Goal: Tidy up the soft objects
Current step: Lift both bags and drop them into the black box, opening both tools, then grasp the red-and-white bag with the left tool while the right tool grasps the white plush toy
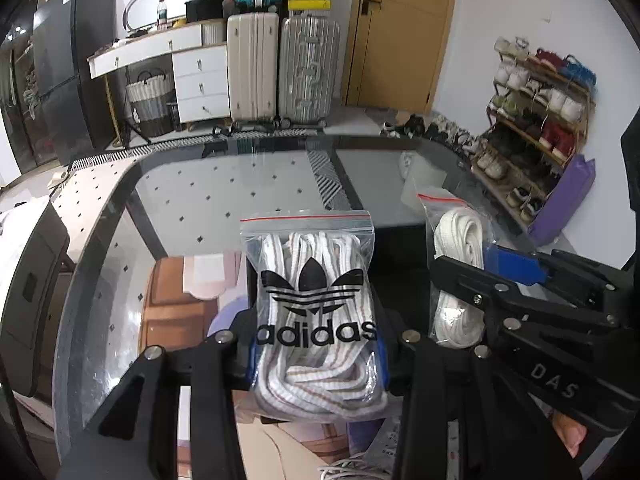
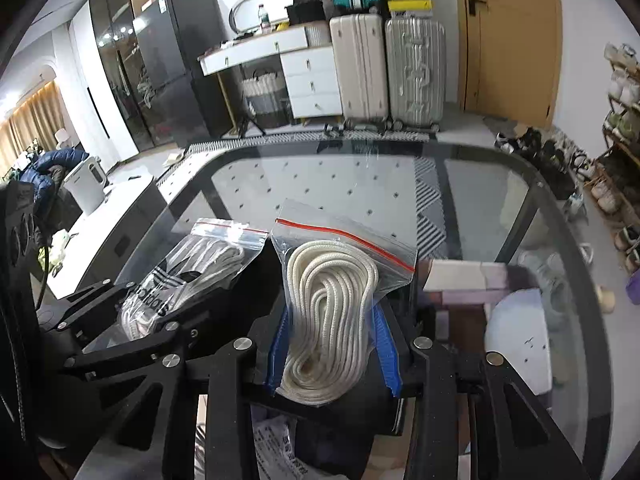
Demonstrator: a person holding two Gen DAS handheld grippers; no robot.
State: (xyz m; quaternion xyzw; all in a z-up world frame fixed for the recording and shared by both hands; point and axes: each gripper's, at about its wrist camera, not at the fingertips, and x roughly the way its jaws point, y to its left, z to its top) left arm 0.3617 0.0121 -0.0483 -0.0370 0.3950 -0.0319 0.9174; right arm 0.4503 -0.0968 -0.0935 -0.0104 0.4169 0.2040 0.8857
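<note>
Glass table (image 1: 248, 184) spans both views. Above it we note the left gripper (image 1: 316, 356) clamped on the adidas lace bag (image 1: 312, 292), and the right gripper (image 2: 334, 344) clamped on the cream cord bag (image 2: 332, 300); bags side by side.

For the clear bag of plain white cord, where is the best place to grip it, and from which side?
Grip the bag of white cord across its lower bulge, pads on its two flat sides, from below the red zip strip, probably. The coil gives bulk there; the right gripper holds it so.
</note>
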